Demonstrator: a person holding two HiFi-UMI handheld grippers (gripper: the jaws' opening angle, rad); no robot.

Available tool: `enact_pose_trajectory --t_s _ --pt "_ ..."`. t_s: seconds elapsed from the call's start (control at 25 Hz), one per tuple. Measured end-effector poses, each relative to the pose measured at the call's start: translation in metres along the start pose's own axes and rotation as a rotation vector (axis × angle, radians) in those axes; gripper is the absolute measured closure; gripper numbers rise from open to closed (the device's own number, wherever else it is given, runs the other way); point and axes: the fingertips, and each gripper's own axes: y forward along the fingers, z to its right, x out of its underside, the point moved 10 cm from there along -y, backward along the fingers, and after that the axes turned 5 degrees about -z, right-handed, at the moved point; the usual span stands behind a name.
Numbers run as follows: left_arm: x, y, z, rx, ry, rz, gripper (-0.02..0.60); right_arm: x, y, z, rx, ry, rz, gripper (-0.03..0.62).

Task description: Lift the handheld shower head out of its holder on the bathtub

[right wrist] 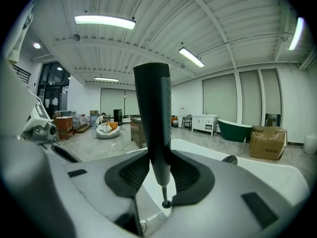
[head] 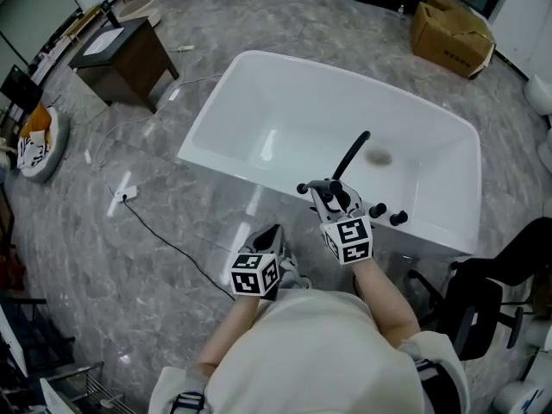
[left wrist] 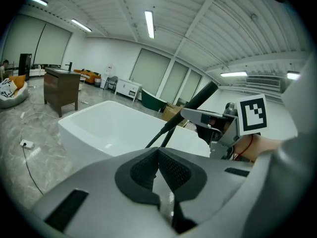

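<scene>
The black handheld shower head stands lifted over the near rim of the white bathtub, its tip slanting up over the basin. My right gripper is shut on its handle. In the right gripper view the dark handle rises upright between the two pads, with its thin lower end hanging below them. My left gripper hangs lower, short of the tub's near wall, shut with nothing in it; its pads meet. The left gripper view shows the shower head and the right gripper to its right.
Black tap knobs sit on the tub rim right of the right gripper. A dark wooden cabinet stands at the far left, a cardboard box at the far right. A cable with a power strip lies on the marble floor. A black chair stands near right.
</scene>
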Motion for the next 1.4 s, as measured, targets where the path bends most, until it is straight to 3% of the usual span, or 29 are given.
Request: enact_pose_trajectory --t_s 0.72,1.4 --pt "0.021 -0.021 0.017 -0.016 0.014 0.049 0.561 -0.045 -0.1 -0.007 0.018 0.003 0.206 0.451" --pt "0.021 -0.022 0.019 -0.015 0.029 0.04 0.561 -0.082 -0.151 0.001 0.054 0.004 0.401 0.451"
